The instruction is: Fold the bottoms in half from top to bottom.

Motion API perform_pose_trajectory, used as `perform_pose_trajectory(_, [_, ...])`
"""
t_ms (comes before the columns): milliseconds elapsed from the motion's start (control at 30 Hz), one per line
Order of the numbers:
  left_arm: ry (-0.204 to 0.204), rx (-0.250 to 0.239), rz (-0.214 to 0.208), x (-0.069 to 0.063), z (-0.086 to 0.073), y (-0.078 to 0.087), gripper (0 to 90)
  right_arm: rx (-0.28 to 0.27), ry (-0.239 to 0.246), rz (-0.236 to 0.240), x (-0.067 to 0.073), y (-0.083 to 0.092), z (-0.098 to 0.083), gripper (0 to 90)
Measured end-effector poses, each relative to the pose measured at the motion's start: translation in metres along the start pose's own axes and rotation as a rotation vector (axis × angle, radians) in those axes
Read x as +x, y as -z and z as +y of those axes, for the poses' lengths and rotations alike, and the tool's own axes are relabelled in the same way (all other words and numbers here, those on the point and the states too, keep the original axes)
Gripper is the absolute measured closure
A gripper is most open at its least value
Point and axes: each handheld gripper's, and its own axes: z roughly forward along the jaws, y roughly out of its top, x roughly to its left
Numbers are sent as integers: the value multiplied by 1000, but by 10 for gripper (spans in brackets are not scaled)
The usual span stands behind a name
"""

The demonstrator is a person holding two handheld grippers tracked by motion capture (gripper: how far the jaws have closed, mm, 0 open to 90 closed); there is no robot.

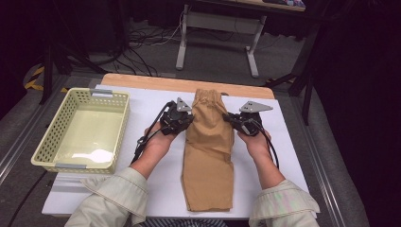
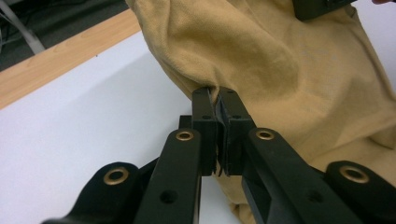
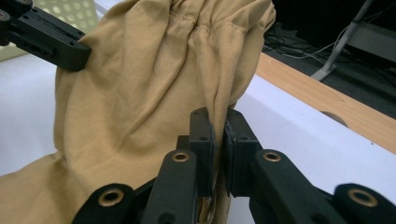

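While you hold a gripper in each hand at the table:
Garment: tan shorts (image 1: 208, 151), folded lengthwise into one narrow strip, lie down the middle of the white table top (image 1: 288, 161); the gathered waistband is at the far end, the leg hems are at your near edge.
Lifted part: the waistband end stands up off the surface between your two grippers, bunched and creased; the lower part lies flat on the table.
Left gripper (image 2: 216, 100): your jaws are clenched on the left edge of the shorts, just below the waistband; a thin fold of cloth sits pinched between the pads in the left gripper view.
Right gripper (image 3: 218, 119): your jaws are clenched on the opposite edge at the same level, with a crease of fabric running down between them in the right gripper view.
Hands: your left hand (image 1: 158, 139) and right hand (image 1: 257, 142) sit on either side of the shorts, sleeves coming in from the near edge.
Basket: a pale yellow perforated plastic basket (image 1: 47, 142) stands on the table's left part, well apart from the shorts.
Table edge: a wooden strip (image 1: 151, 81) runs along the far side, just beyond the waistband.
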Motion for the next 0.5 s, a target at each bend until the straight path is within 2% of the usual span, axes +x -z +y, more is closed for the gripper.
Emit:
perform_pose_trajectory(133, [-14,-16,-14,-6,-2,9,866,-35,33,-2,6,11,-1,836])
perform_pose_trajectory(267, [-34,-22,-22,-12,-5,16,865,-57,45,13,12,21,-4,836])
perform_pose_trajectory(500, [-43,-55,-45,-21,-12,26,865,-91,81,20,21,34,-10,835])
